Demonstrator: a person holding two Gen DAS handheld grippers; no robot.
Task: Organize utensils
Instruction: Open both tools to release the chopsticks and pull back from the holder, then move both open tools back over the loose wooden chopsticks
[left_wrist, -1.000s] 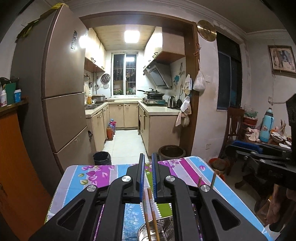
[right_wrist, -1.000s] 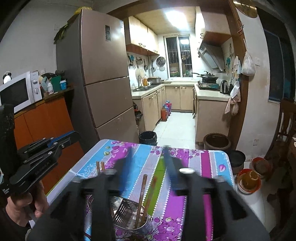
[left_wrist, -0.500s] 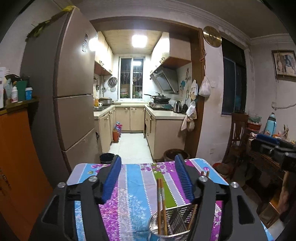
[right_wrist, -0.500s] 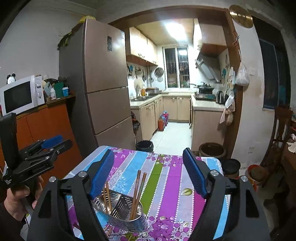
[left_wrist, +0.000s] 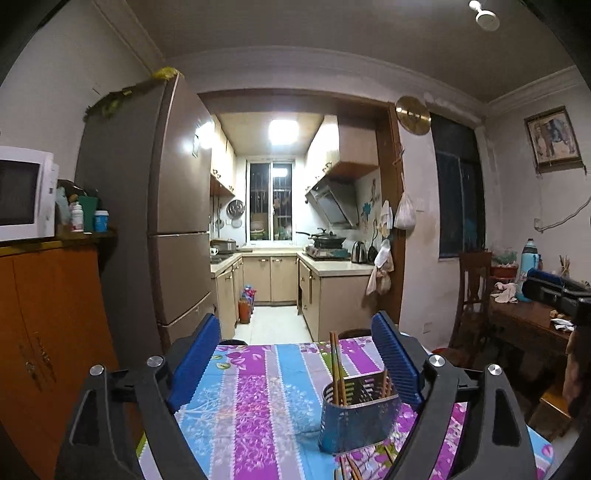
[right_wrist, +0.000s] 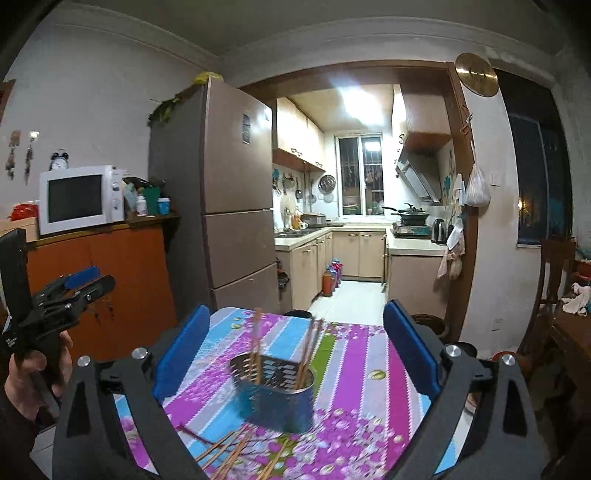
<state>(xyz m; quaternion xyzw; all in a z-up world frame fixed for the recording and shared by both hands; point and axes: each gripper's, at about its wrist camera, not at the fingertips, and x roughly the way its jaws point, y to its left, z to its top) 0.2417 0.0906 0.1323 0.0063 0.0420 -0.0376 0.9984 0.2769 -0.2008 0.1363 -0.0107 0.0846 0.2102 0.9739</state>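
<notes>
Your right gripper (right_wrist: 295, 354) and left gripper (left_wrist: 295, 365) both stand wide, jaws just having been opening, nothing pressed between the pads. Loose chopsticks (right_wrist: 236, 450) lie nearest you on the bench (right_wrist: 351, 369). Just beyond stands the metal holder (right_wrist: 275, 393), upright, with more chopsticks standing in it. Farther back rises the fridge (right_wrist: 236, 192).

Left gripper (left_wrist: 295, 354) and right gripper (right_wrist: 295, 343) point forward, jaws wide and just opened further, gripping nothing. A hand (right_wrist: 33, 376) holds the left one.
</notes>
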